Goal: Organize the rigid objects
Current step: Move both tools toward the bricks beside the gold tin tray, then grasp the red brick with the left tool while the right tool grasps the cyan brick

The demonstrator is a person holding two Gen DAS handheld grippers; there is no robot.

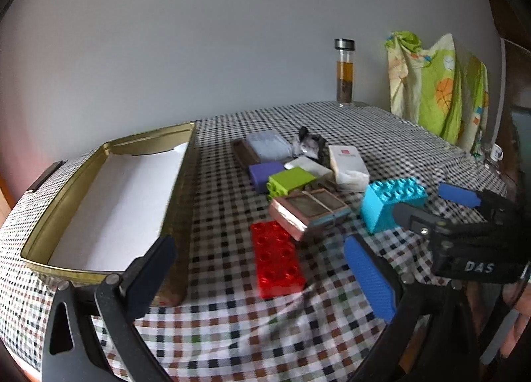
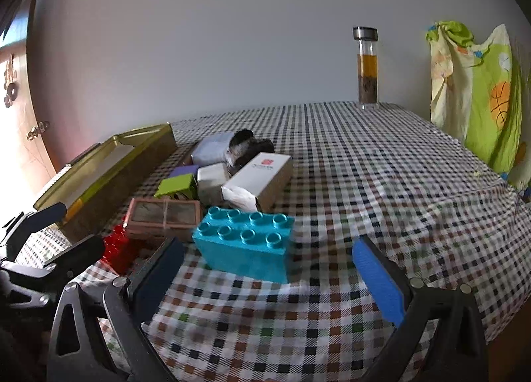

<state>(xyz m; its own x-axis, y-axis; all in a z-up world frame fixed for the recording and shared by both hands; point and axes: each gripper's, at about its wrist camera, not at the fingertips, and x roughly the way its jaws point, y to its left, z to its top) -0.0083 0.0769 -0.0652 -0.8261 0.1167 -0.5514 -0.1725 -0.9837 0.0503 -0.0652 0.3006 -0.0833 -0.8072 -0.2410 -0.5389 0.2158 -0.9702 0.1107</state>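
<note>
One checked tablecloth (image 2: 365,156) carries one gold tin (image 1: 109,189), lined white, left of the pile. Four bricks: teal (image 2: 245,249), red (image 1: 277,257), green (image 1: 290,179), purple (image 1: 264,173). Right gripper (image 2: 268,269) reads "DAS"; left gripper (image 1: 259,266) and it both gape wide, empty.

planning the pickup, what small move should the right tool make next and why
Probably ease the right tool forward around the blue block: its jaws stand open and empty, the block sits just ahead between them, and the tin is still empty.
</note>
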